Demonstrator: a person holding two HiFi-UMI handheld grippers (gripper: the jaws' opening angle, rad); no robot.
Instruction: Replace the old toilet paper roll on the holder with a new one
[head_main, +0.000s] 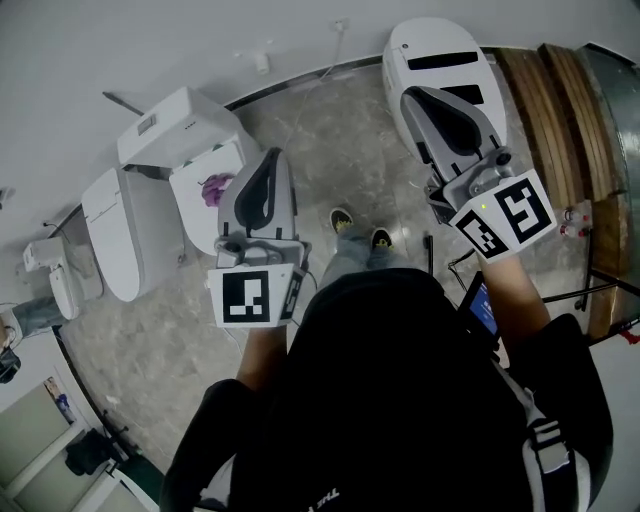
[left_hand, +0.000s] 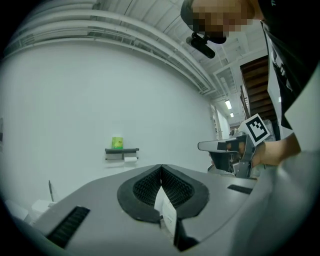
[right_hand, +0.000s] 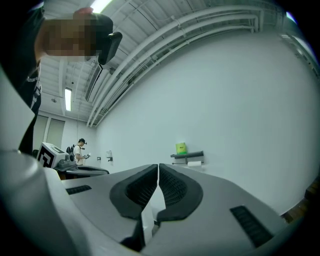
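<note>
In the left gripper view, a dark holder shelf (left_hand: 121, 150) is mounted on the white wall straight ahead and far off. A green pack (left_hand: 117, 143) stands on it and a white paper roll (left_hand: 130, 159) hangs under it. The right gripper view shows the same shelf (right_hand: 187, 155), green pack (right_hand: 181, 147) and roll (right_hand: 194, 163). My left gripper (left_hand: 161, 168) is shut with nothing in it. My right gripper (right_hand: 158, 167) is also shut and empty. Seen from the head view, the left gripper (head_main: 274, 158) and right gripper (head_main: 438, 38) are held level side by side over the floor.
A white toilet (head_main: 150, 215) with its lid up stands at the left, something purple (head_main: 214, 188) in the bowl. Wooden boards (head_main: 548, 110) lie at the right. A second person (right_hand: 80, 150) stands far off along the wall. The floor is grey stone tile (head_main: 360, 170).
</note>
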